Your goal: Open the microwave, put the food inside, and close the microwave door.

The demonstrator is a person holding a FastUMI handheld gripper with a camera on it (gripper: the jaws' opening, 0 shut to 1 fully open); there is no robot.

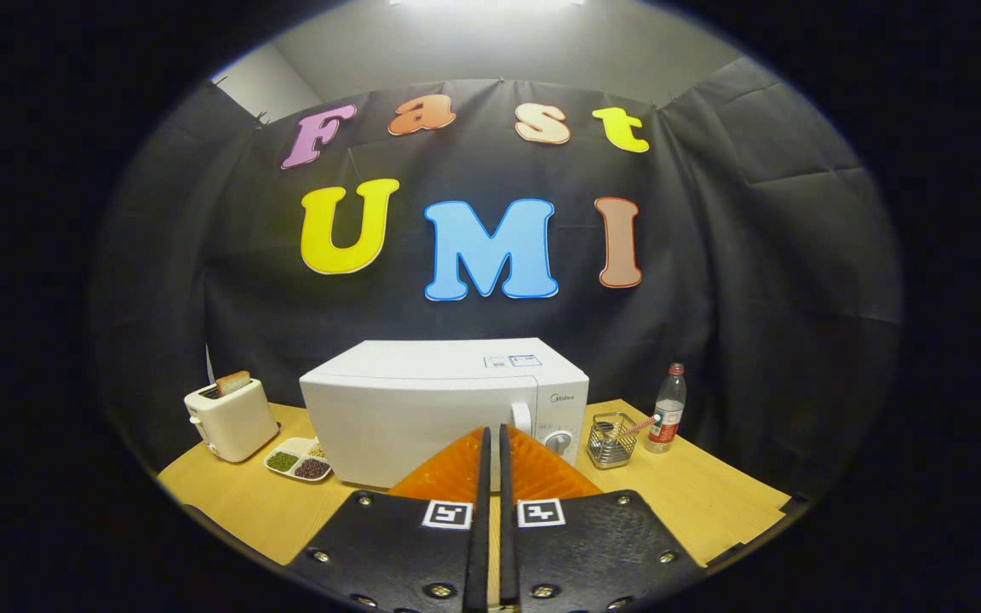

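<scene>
Item: tongs [491, 436]. Two orange fingers [455, 470] pressed together with only a thin dark slit between them, clenched on nothing, tips pointing straight at the microwave.

Item: microwave [422, 409]. White, door shut, standing on the wooden table [712, 498] directly ahead of the tongs and a little apart from the tips. Long axis runs crosswise to the fingers, so the front face is met square on. The door handle [522, 417] is a pale upright bar just ahead of the tips and slightly to their right, next to the round knob [558, 441]. That offset is the relation the opening move likely depends on (hinge side presumably the far left, so the door would swing toward the left of the tongs).

Item: food tray [299, 460]. Shallow divided dish with green and dark fillings, left of the tongs, touching or nearly touching the microwave's lower left corner.

Item: toaster [231, 417]. Further left, a slice of bread standing in it.

Item: wire basket [611, 439] and bottle [669, 409]. Right of the tongs, just beside the microwave.

Open room: bare table in front of the microwave on both sides; the tray may sit within the door's swing.
</scene>
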